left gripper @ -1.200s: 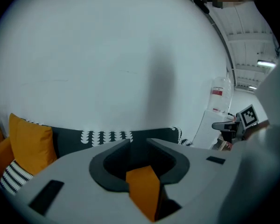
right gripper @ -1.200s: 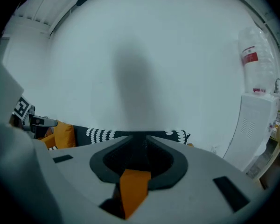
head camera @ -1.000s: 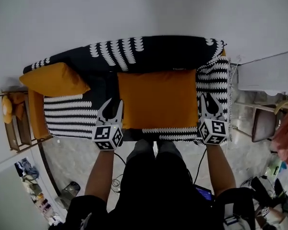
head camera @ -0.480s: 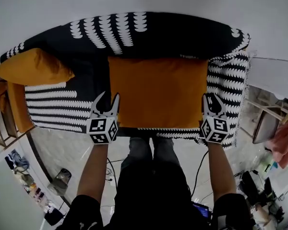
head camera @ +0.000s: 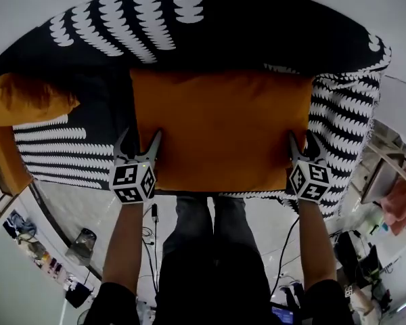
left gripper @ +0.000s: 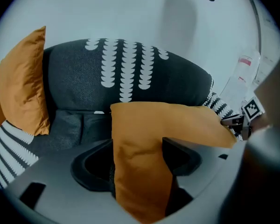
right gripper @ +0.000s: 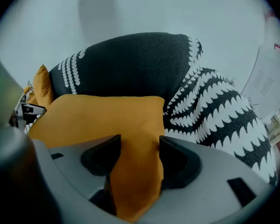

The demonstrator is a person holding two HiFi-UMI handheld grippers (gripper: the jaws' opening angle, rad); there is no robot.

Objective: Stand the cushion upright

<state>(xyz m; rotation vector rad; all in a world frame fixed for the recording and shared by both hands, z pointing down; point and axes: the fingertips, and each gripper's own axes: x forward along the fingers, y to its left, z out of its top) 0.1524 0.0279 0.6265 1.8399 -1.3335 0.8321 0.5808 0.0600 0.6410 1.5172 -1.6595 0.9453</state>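
An orange cushion lies flat on the sofa seat, its far edge by the backrest. My left gripper is at its near left corner and my right gripper at its near right corner. In the left gripper view the cushion's corner runs up between the jaws of the left gripper. In the right gripper view the other corner sits between the jaws of the right gripper. Both pairs of jaws have just been opening and stand spread around the fabric without squeezing it.
The sofa wears a black-and-white patterned cover. A second orange cushion leans at its left end. The person's legs stand against the sofa front. A white cabinet and floor clutter lie to the right.
Both grippers have come down to the cushion's near corners and their jaws have spread wider. The head camera has moved closer to the sofa. The cushion has stayed in place.
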